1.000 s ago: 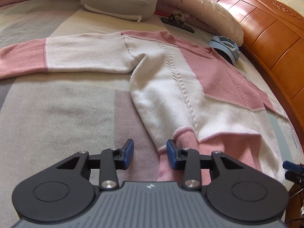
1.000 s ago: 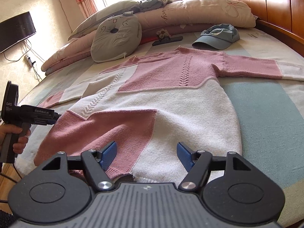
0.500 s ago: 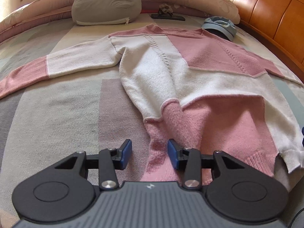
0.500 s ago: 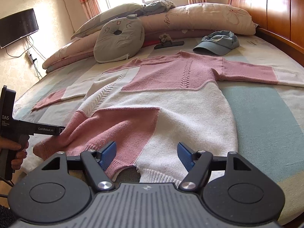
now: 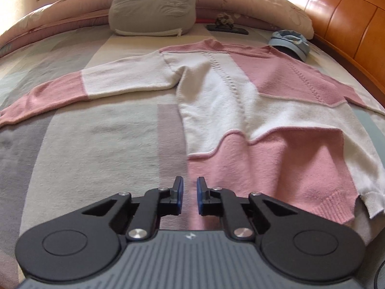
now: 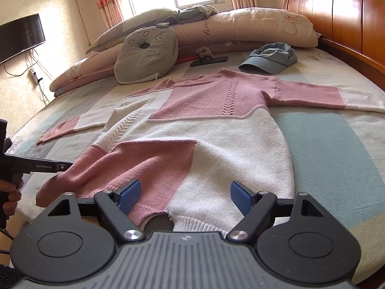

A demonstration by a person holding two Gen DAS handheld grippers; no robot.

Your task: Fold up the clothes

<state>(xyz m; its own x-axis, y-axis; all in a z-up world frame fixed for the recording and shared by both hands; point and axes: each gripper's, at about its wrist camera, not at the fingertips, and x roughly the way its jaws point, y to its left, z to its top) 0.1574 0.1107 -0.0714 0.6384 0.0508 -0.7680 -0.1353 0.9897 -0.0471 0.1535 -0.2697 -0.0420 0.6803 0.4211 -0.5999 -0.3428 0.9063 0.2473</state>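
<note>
Sweater [image 5: 240, 110] spread flat on bed [image 5: 96, 144]; left hand-held gripper [image 5: 190, 198] nearly pinched at lower-centre hem, right hand-held gripper [image 6: 185, 196] spread wide, so grab both layers evenly.

right sleeve [image 6: 361, 97] cropped, hand [image 6: 10, 196] cropped

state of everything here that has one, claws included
sweater: spread flat on the bed, front up, both sleeves out to the sides, unfolded
left claw: nearly shut, narrow gap, at the pink hem edge; grip cannot be told
right claw: wide open, over the hem, holding nothing
cap: lying on the bed past the collar, apart from the sweater
cushion: propped against the pillows
</note>
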